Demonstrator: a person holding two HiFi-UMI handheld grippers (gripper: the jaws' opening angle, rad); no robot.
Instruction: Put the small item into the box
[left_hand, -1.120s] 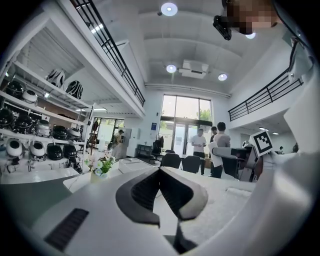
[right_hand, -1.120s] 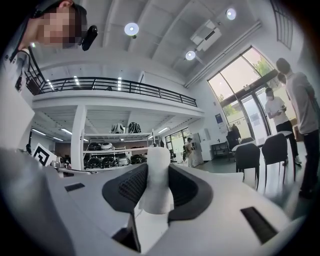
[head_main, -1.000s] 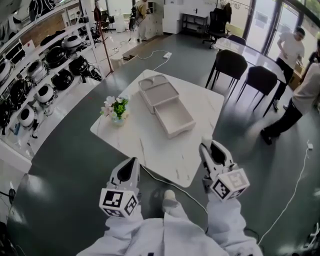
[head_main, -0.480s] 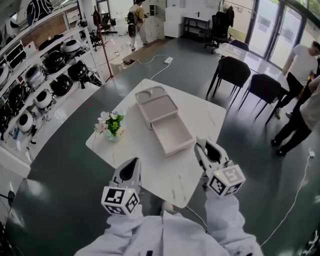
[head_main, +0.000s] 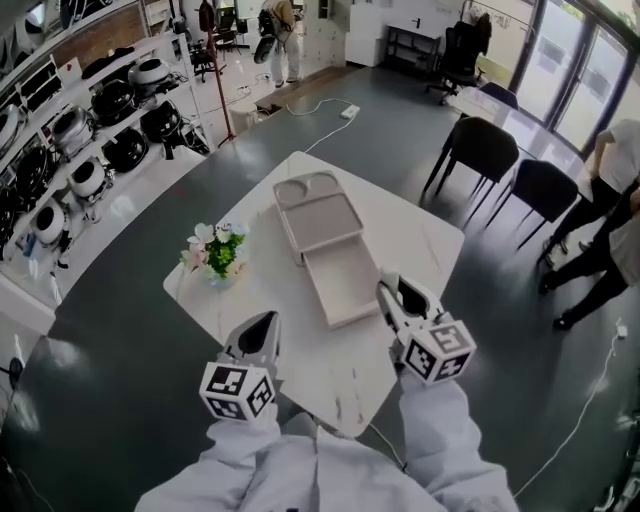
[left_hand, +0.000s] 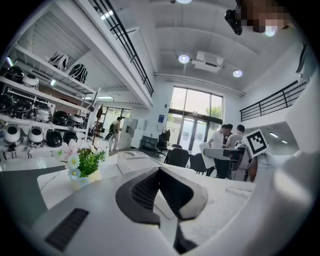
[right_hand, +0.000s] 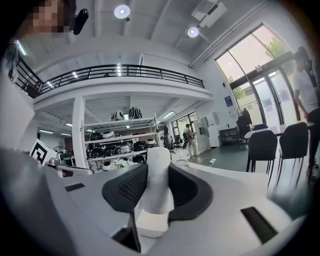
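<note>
White tabletop (head_main: 420, 225), box (head_main: 338, 288) at right gripper's (head_main: 397, 293) 11 o'clock; its jaws clamp the small item (right_hand: 157, 172) mid-body, prob light+stiff; left gripper (head_main: 260, 330) clenched, empty.

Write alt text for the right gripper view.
The right gripper is shut on a small white item, held upright between its dark pads. Beyond lie a white table, shelves of dark rounded gear and black chairs near tall windows.

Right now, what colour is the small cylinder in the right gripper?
White: the small cylinder shows best in the right gripper view.
</note>
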